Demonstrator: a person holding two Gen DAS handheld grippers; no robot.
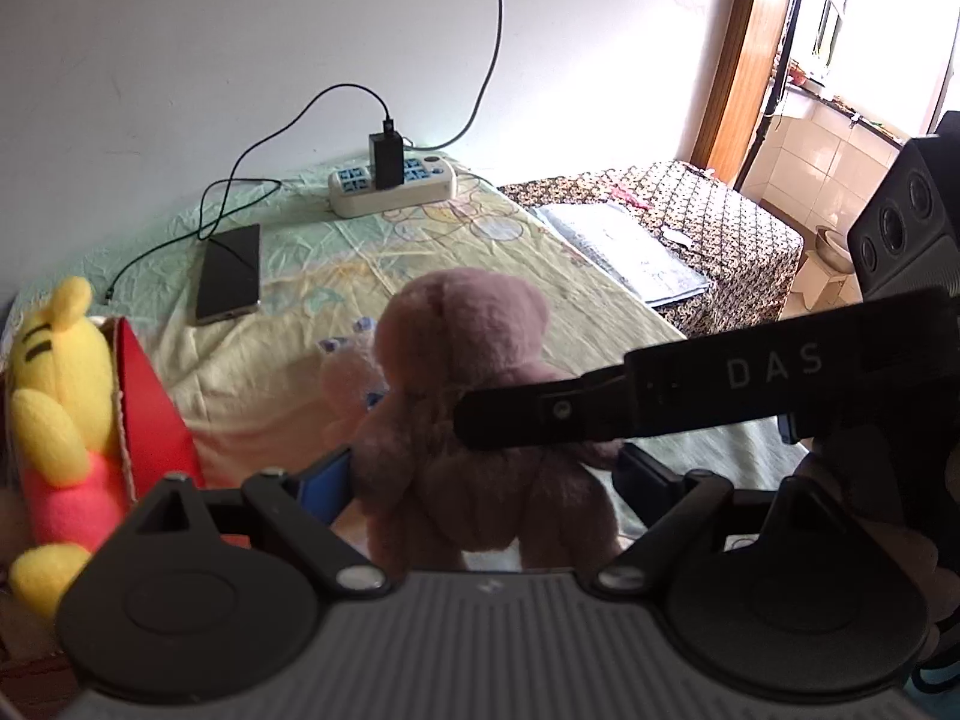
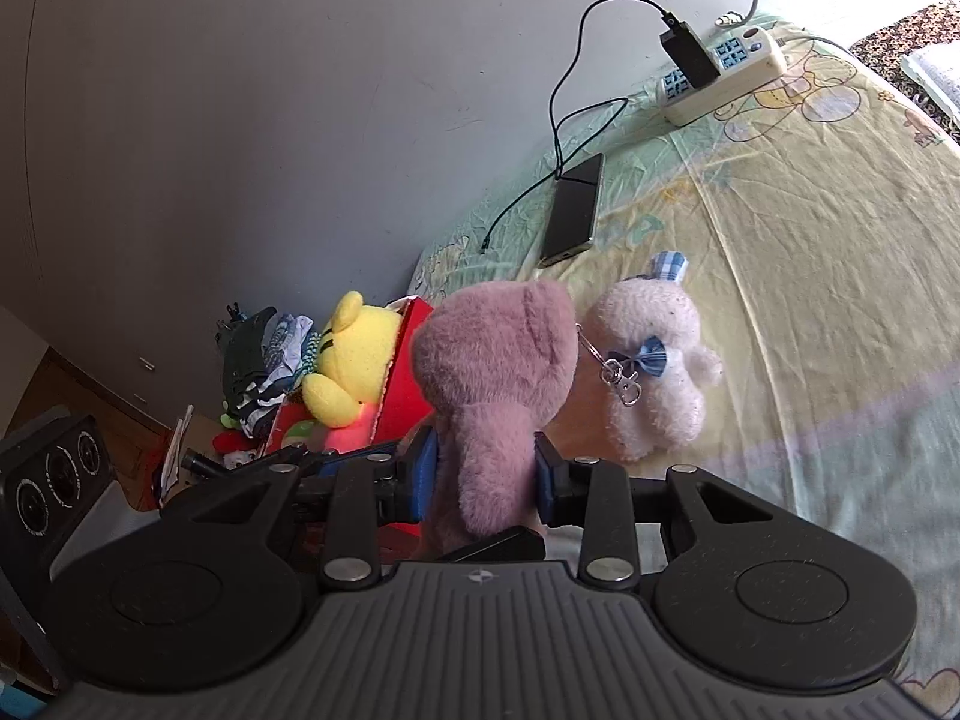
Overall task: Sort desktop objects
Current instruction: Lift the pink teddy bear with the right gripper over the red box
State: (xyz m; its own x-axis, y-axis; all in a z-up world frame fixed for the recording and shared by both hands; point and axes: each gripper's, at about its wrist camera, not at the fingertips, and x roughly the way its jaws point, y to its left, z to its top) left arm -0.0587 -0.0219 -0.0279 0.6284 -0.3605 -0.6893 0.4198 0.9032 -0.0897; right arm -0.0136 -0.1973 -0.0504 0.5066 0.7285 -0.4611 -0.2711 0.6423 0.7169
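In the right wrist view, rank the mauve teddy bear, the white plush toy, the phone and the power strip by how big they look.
1. mauve teddy bear, though it is nearest the camera
2. white plush toy
3. power strip and phone look alike; no ranking.

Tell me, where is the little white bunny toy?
The white bunny lies on the bedsheet right of the pink bear, below the phone in the right wrist view.

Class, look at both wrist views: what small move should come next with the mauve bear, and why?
Probably carry the mauve bear left toward the red box. The right gripper has its blue pads pressed on the bear's body, and the yellow plush already sits in that box, so the bear likely belongs there too.
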